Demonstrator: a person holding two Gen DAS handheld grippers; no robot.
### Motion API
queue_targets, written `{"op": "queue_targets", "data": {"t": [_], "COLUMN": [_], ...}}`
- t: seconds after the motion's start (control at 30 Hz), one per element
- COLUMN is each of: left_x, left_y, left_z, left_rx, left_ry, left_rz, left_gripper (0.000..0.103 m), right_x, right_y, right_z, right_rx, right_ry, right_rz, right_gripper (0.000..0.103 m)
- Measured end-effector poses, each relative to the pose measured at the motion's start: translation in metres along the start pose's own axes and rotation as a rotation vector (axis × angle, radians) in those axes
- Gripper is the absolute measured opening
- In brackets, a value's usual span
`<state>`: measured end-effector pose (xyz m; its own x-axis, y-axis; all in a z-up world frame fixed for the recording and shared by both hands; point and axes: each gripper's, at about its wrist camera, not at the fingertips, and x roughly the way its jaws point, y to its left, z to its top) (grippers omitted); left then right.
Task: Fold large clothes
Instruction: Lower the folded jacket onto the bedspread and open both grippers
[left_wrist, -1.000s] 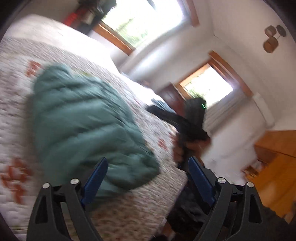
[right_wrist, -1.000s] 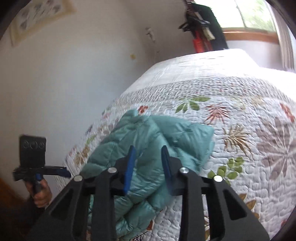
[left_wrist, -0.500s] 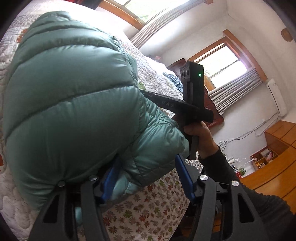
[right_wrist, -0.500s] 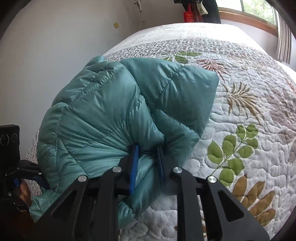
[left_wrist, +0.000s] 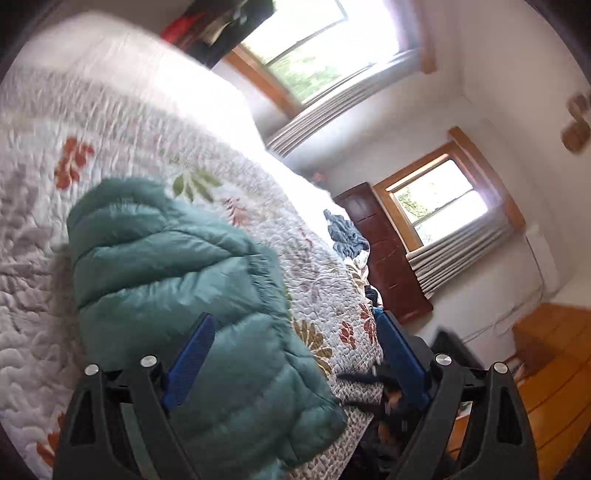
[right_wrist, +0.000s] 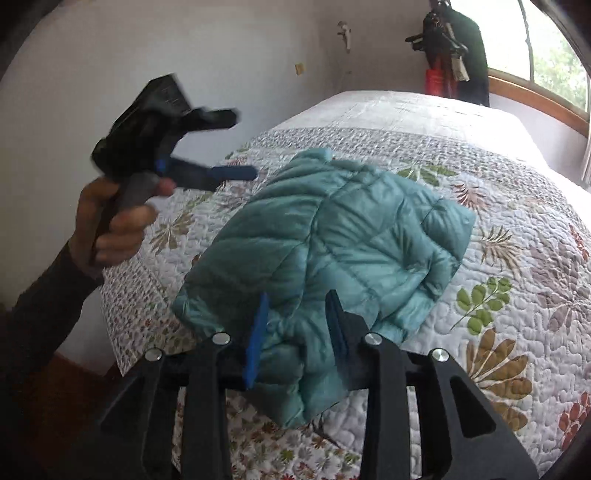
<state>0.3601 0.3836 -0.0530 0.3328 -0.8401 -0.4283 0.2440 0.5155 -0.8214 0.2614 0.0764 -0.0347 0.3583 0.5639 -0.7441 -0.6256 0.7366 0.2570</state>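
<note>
The left wrist view looks from the bed's (left_wrist: 122, 122) near corner, tilted, over the teal puffer jacket (left_wrist: 177, 280) toward two windows (left_wrist: 439, 203). The right wrist view sits close above the jacket (right_wrist: 343, 236), facing the far wall (right_wrist: 110, 55). Both share jacket and quilt.

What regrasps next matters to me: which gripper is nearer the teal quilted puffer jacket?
Right, probably. The right gripper hangs just over the near edge of the teal quilted puffer jacket; the left gripper is raised off to its left, apart.
</note>
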Motion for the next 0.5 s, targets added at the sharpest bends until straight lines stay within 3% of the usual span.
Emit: {"op": "queue_targets", "data": {"t": [0.1, 0.2, 0.37, 0.5], "left_x": [0.022, 0.039, 0.023, 0.003], "left_y": [0.033, 0.031, 0.009, -0.017], "left_z": [0.012, 0.008, 0.004, -0.008], "left_rx": [-0.07, -0.087, -0.018, 0.046], "left_ry": [0.036, 0.044, 0.018, -0.011], "left_rz": [0.038, 0.032, 0.015, 0.01], "left_gripper": [0.089, 0.089, 0.091, 0.099], "right_x": [0.021, 0.025, 0.005, -0.014], "right_y": [-0.001, -0.007, -0.003, 0.008], "right_z": [-0.014, -0.018, -0.017, -0.023], "right_rx": [-0.009, 0.021, 0.046, 0.054], "right_ry": [0.044, 0.052, 0.003, -0.067], "right_rz": [-0.061, -0.064, -0.045, -0.051], "right_gripper": [0.031, 0.031, 0.033, 0.033]}}
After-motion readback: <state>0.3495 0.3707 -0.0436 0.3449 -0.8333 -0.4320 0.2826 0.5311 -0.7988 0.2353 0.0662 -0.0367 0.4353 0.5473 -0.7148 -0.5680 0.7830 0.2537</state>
